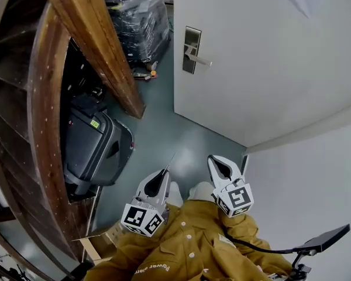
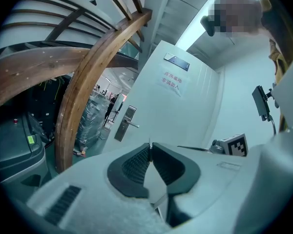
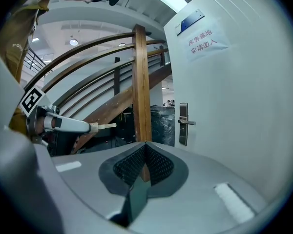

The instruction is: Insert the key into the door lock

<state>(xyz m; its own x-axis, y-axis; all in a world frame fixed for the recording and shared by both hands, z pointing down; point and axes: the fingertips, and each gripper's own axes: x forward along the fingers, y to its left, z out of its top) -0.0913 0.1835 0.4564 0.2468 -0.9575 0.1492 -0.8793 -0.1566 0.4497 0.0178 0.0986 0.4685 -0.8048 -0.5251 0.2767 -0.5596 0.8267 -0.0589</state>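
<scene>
Key point(image 3: 105, 126) in left tool point(image 1: 165, 171), box point(image 1: 97, 243) nearby

Back area of a big industrial or warehouse-type hall. Curved wooden staircase point(image 1: 93, 45) overhead, painted grey-green floor point(image 1: 164, 139), film-wrapped pallet loads point(image 1: 137, 22) stacked behind. Grey hard case point(image 1: 93, 148) stashed under the stairs. Plain white door point(image 1: 269, 57) with metal lock plate point(image 1: 191, 50) and taped paper notice point(image 2: 171, 81). High white ceiling with round lamps point(image 3: 73, 42) in right gripper view.

Left gripper point(image 2: 150, 149) jaws pinch key point(image 2: 150, 143); door lock point(image 2: 125, 123) well ahead.
</scene>
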